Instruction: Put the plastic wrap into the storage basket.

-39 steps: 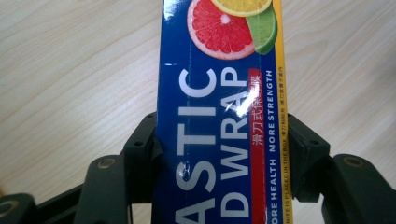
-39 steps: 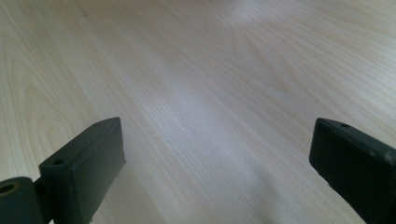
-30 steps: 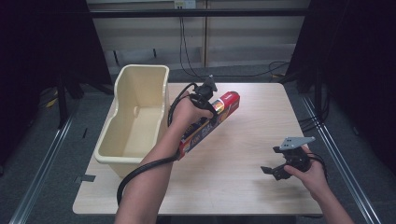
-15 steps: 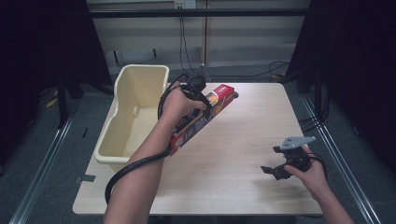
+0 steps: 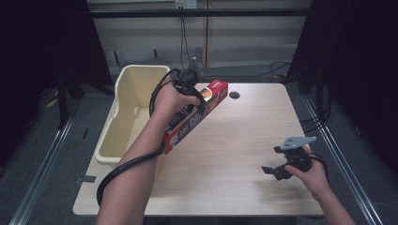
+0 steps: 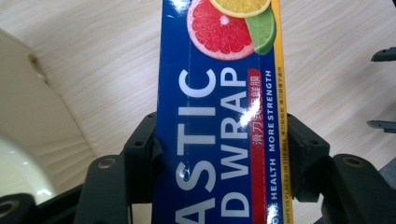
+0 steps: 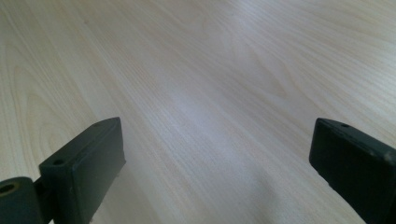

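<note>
One box in play: plastic wrap box, clamped across its width by left gripper, jaws pressed against both long sides. Moved over the last second from centre of frame toward upper left; near end now lifted and swung leftward, lower end close by the rim of cream bin, red far end pointing to upper centre. Box tilted, carried off the table as far as can be judged; contact of lower end with the wood not resolvable. Reads as transport toward the bin, drop-in not yet done; further leftward travel and a turn needed so the long box clears the bin wall.

Right gripper at lower right of frame, unchanged in position, jaws wide apart, nothing between them, bare wood beneath in right gripper view.

Surface: pale wood-grain tabletop, small dark round hole near the far edge. Bin hangs over the left table edge, interior bare. Room: grey floor, dark curtains at both sides, pale wall panels and loose cables at top of frame.
</note>
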{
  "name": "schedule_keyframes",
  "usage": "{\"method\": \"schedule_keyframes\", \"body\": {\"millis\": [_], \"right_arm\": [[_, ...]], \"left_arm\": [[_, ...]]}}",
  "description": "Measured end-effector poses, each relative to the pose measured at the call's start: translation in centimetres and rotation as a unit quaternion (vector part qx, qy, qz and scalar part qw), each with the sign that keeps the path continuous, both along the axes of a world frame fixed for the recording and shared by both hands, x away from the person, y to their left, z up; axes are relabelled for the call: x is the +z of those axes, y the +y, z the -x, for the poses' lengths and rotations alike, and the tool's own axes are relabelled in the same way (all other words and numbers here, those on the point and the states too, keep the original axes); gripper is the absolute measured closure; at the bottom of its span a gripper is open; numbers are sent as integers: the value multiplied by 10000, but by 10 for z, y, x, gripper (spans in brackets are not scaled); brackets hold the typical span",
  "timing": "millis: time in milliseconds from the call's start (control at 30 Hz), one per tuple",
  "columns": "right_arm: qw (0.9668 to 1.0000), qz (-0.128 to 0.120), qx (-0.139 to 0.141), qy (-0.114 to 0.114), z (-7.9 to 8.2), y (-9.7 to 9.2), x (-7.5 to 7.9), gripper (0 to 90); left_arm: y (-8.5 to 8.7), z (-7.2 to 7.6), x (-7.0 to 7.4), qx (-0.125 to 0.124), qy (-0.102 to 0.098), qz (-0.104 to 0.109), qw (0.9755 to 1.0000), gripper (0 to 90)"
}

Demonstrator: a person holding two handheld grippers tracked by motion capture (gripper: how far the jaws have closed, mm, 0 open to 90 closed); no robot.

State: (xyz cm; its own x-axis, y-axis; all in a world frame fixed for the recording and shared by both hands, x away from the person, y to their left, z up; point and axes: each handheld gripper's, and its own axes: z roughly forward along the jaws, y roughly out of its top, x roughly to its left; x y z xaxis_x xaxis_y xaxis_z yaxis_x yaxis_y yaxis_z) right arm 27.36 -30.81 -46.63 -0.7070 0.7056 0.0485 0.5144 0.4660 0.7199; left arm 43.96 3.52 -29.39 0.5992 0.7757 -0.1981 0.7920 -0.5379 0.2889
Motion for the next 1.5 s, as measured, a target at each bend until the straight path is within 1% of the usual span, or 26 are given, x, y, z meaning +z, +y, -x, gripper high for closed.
{"method": "schedule_keyframes", "body": {"millis": [33,167,300,367,433,533,633,667,800,833,867,933,967,1000,1033,1067,1100,1167,1233,1267,1300,1333,1367,1400,1433,1500], "right_arm": [[10000,-10,1,6,0,0,0,31],[10000,-12,9,4,0,0,0,31],[10000,6,17,7,0,0,0,31],[10000,-17,33,18,0,0,-1,31],[10000,-7,24,17,0,0,0,32],[10000,-11,9,5,0,0,0,32],[10000,-30,13,35,0,0,0,32],[10000,-33,16,29,0,0,0,32],[10000,-46,11,22,0,0,0,32],[10000,-46,11,22,0,0,0,32],[10000,-36,18,30,0,0,0,32],[10000,-21,22,16,0,1,0,32],[10000,-23,18,15,0,1,0,32],[10000,-23,18,15,0,1,0,32],[10000,-31,21,10,0,1,0,32],[10000,-27,22,10,0,1,0,32],[10000,-26,19,9,0,1,0,32],[10000,-39,15,36,0,1,0,32],[10000,-41,16,27,0,1,0,32],[10000,-21,23,11,0,1,0,32],[10000,-22,22,13,0,1,0,32],[10000,-28,20,9,0,1,0,32],[10000,-44,19,28,0,1,0,32],[10000,-28,-5,0,0,0,1,32],[10000,-40,6,30,0,1,1,32],[10000,-38,20,20,0,1,0,32]], "left_arm": [[1,0,2,18,-6,-23,10000,405],[6,1,8,97,-5,21,10000,405],[12,1,14,167,-15,-4,9999,404],[13,1,16,189,-19,18,9998,405],[18,1,21,248,-32,18,9997,405],[22,1,25,330,-53,60,9994,404],[25,1,28,333,-66,23,9994,405],[27,2,30,398,-75,34,9992,405],[34,3,38,502,-95,37,9987,405],[34,3,38,502,-95,37,9987,404],[37,4,41,562,-89,54,9984,405],[39,4,42,573,-87,39,9983,404],[41,5,43,645,-120,61,9978,405],[41,5,43,645,-120,61,9978,405],[44,5,44,709,-87,88,9974,405],[46,5,45,660,-94,39,9978,405],[46,5,45,660,-94,39,9978,405],[50,6,47,756,-91,57,9971,405],[51,6,48,739,-64,34,9972,405],[55,6,50,761,-75,17,9971,405],[56,6,51,805,-65,52,9967,405],[57,6,52,791,-68,9,9968,405],[58,6,52,831,-94,34,9965,405],[60,6,53,806,-57,18,9967,405],[61,6,53,872,-77,33,9962,405],[64,7,55,896,-75,28,9959,405]]}}
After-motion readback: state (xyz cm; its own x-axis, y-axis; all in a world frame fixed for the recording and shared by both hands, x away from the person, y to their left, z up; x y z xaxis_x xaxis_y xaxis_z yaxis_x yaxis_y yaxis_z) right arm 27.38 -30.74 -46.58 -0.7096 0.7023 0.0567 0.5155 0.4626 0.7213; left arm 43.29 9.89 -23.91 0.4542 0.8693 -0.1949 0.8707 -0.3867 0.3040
